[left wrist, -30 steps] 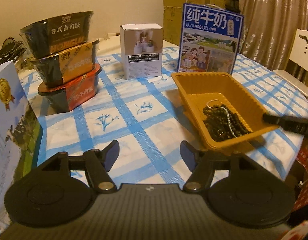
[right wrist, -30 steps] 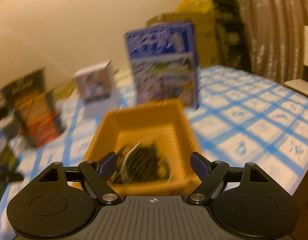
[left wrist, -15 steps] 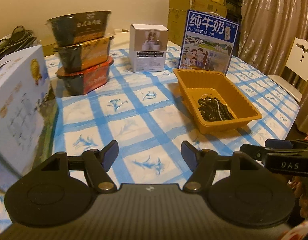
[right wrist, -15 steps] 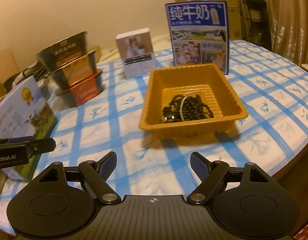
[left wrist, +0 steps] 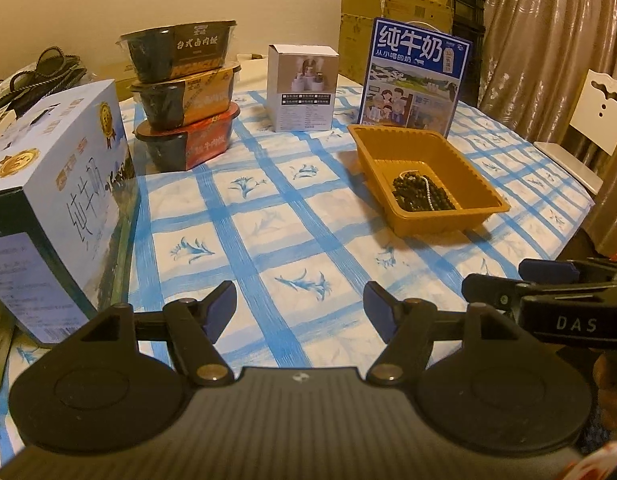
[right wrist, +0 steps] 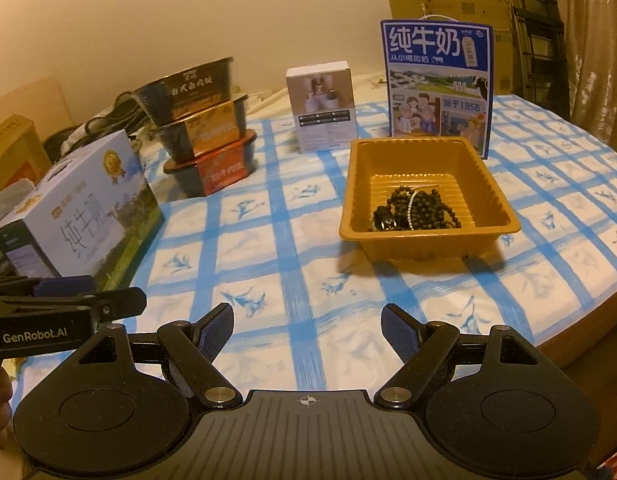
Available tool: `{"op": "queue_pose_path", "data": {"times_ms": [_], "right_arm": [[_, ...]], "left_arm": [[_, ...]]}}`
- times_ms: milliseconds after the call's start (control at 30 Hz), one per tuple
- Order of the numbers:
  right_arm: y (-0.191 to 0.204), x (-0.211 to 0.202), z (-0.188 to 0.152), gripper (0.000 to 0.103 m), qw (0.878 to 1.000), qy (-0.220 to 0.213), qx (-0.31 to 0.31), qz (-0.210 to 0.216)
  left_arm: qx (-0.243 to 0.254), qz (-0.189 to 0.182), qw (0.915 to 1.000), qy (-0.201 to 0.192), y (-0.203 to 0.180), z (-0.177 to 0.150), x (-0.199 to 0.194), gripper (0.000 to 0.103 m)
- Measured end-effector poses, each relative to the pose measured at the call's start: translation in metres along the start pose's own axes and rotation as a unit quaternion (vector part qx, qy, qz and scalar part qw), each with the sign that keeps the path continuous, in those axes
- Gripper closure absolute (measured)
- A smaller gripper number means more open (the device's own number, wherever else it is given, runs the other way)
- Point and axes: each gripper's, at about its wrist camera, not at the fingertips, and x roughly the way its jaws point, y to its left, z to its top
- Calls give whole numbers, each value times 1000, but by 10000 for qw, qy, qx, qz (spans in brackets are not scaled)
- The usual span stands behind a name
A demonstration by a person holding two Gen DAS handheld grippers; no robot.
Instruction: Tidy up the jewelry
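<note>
An orange plastic tray (left wrist: 484, 196) (right wrist: 492, 184) sits on the blue-checked tablecloth. In it lies a heap of dark bead jewelry with a silver chain (left wrist: 422, 194) (right wrist: 416, 210). My left gripper (left wrist: 300, 304) is open and empty, held above the table's near edge, well short of the tray. My right gripper (right wrist: 306, 322) is open and empty, also back from the tray. Each gripper shows side-on in the other's view, the right one (left wrist: 548, 292) and the left one (right wrist: 80, 304).
A blue milk carton box (left wrist: 414, 76) stands behind the tray, a small white box (left wrist: 302, 88) beside it. Three stacked food bowls (left wrist: 184, 96) stand at the back left. A large milk box (left wrist: 56, 200) lies at the left. A white chair (left wrist: 588, 120) is at the right.
Both grippers have pulled back from the tray toward the table's near edge. The jewelry stays in the tray.
</note>
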Motion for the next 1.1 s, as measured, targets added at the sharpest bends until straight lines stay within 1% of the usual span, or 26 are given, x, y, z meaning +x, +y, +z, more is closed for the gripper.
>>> {"op": "queue_pose_path", "data": {"times_ms": [500,1100], "right_arm": [[-2,-3,-3,22,10000,-37,25,29],[-6,0,-4,22,10000,-38,47,12]], "left_arm": [[164,8,9999,-9,-7,-3,-4,34],[190,-16,9998,-1,-9,-1,-1,34]]}}
